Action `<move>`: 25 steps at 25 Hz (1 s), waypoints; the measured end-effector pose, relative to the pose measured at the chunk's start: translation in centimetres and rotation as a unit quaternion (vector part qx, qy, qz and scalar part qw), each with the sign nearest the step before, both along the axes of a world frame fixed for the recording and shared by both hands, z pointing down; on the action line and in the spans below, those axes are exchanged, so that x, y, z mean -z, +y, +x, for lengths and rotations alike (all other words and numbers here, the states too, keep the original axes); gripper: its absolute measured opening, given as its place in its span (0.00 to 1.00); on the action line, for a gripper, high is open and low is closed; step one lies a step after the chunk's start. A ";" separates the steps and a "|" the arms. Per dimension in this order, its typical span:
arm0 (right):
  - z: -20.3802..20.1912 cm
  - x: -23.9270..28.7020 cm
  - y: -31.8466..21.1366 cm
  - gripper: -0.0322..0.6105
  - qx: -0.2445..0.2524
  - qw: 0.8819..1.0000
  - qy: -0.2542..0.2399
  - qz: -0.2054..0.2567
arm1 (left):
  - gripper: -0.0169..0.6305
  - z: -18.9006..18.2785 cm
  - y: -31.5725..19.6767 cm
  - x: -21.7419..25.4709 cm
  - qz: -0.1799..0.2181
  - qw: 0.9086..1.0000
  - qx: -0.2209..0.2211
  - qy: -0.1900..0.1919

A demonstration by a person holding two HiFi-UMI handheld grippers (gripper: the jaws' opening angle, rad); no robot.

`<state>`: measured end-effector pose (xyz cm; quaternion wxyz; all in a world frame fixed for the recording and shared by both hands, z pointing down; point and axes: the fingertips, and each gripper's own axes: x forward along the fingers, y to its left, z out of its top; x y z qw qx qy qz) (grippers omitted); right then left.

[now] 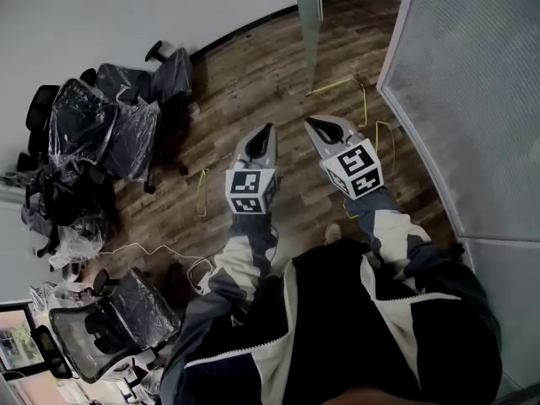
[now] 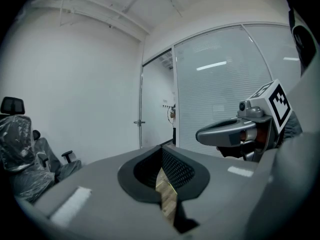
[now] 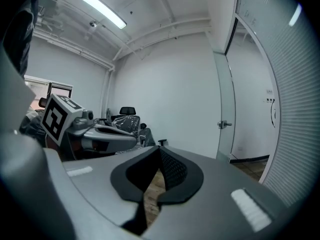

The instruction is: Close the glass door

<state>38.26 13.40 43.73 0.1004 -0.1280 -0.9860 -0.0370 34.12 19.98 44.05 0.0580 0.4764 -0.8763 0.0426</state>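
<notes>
The glass door [image 1: 309,17] stands open ahead of me, edge-on at the top of the head view, left of the frosted glass wall [image 1: 460,83]. In the left gripper view the door [image 2: 156,104] shows far off with its metal handle [image 2: 139,122]; in the right gripper view the door [image 3: 225,99] and its handle [image 3: 224,125] are also some way off. My left gripper [image 1: 268,129] [image 2: 161,147] is shut on nothing. My right gripper [image 1: 309,122] [image 3: 159,149] is likewise shut and empty. Both point forward side by side over the wooden floor, well short of the door.
Several office chairs wrapped in plastic [image 1: 110,121] crowd the left wall, with another chair [image 1: 110,327] at the lower left. Yellow cables [image 1: 202,191] and a white cable [image 1: 143,248] lie on the wooden floor [image 1: 253,74]. The frosted wall runs along my right.
</notes>
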 end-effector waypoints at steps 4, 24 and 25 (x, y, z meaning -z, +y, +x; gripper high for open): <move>-2.0 0.0 -3.7 0.06 0.002 1.000 0.000 0.009 | 0.04 -1.9 -3.2 0.3 0.001 1.000 0.009 -0.005; -18.1 1.2 -7.9 0.06 -0.045 0.997 -0.003 0.056 | 0.04 -17.1 -10.7 0.7 0.054 0.995 -0.078 0.001; -19.4 1.6 -7.6 0.06 -0.048 0.997 -0.004 0.057 | 0.04 -18.3 -10.9 1.3 0.055 0.995 -0.087 -0.003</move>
